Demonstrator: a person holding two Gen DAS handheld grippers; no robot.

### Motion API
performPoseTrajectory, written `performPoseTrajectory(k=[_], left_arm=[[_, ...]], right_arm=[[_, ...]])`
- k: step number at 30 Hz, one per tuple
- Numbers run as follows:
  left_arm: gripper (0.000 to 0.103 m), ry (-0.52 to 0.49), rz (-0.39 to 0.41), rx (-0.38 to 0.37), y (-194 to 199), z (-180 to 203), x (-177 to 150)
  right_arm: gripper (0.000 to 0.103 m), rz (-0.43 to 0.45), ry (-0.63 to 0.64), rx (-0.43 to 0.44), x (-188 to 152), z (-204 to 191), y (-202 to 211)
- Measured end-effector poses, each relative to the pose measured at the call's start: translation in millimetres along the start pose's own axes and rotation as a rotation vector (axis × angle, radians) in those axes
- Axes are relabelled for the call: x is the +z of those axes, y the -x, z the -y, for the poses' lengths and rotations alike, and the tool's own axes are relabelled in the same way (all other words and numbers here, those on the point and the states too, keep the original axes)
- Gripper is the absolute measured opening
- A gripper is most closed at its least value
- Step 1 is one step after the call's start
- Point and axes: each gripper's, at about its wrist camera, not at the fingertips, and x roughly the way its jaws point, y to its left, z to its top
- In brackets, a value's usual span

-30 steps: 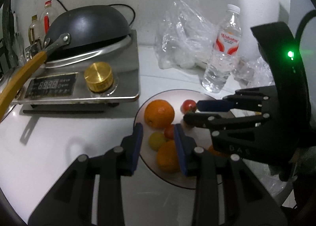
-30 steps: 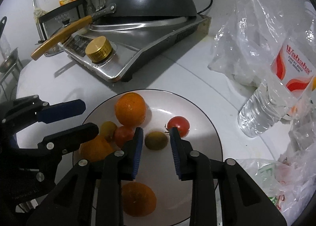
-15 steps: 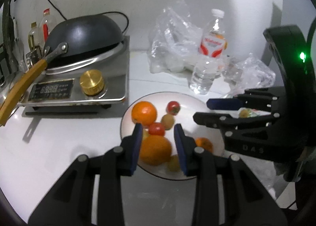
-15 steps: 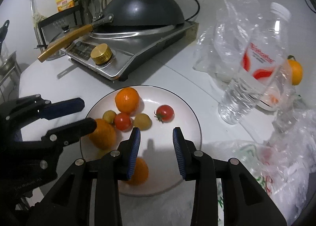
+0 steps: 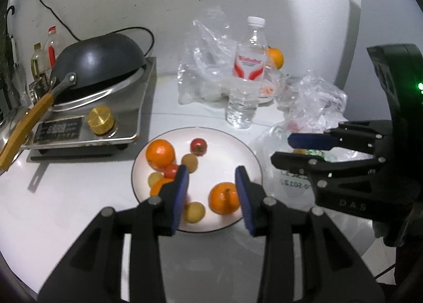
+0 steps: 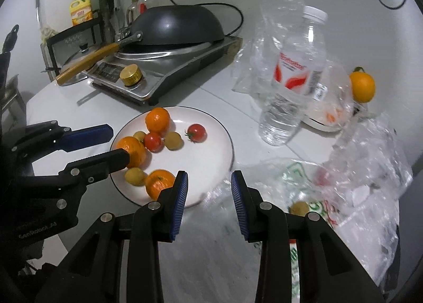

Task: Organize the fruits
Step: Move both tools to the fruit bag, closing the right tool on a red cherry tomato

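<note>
Hovering above the white plate, both claws carry nothing right now. The left gripper is opening its jaws, and no fruit sits between the blue pads — the orange with the little stem only shows in the gap from above, lying on the plate. The right gripper is a little open too, with an empty gap, and it hangs over the plate's near edge and the crinkly plastic bag. Most of the fruit is already on the plate: three oranges, two small red tomatoes and some little yellow-green fruits. But some fruit is not there yet. One small yellow-green fruit lies in the bag, something red shows through the plastic, and one more orange sits far back behind the water bottle. So it looks like the step in hand is a pause between two picks — a fruit is down, and the next one is not yet chosen. The next move likely calls for the right claw to reach into the bag, open wider, and close softly on the small fruit without catching the thin plastic.
</note>
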Motion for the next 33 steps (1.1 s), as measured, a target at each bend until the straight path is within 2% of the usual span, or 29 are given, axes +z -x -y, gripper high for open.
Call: performPoseTrajectory(k=[4, 20, 33], left_arm=[[0.052, -0.010, 0.015, -0.017, 5, 12, 0], [0.053, -0.082, -0.029, -0.020, -5, 62, 0], [0.053, -0.125, -0.076, -0.024, -28, 101, 3]], right_arm=[[0.036, 0.005, -0.027, -0.017, -9, 12, 9], [0.036, 0.032, -0.104, -0.009, -42, 55, 28], [0.036, 0.001, -0.175, -0.003, -69, 99, 17]])
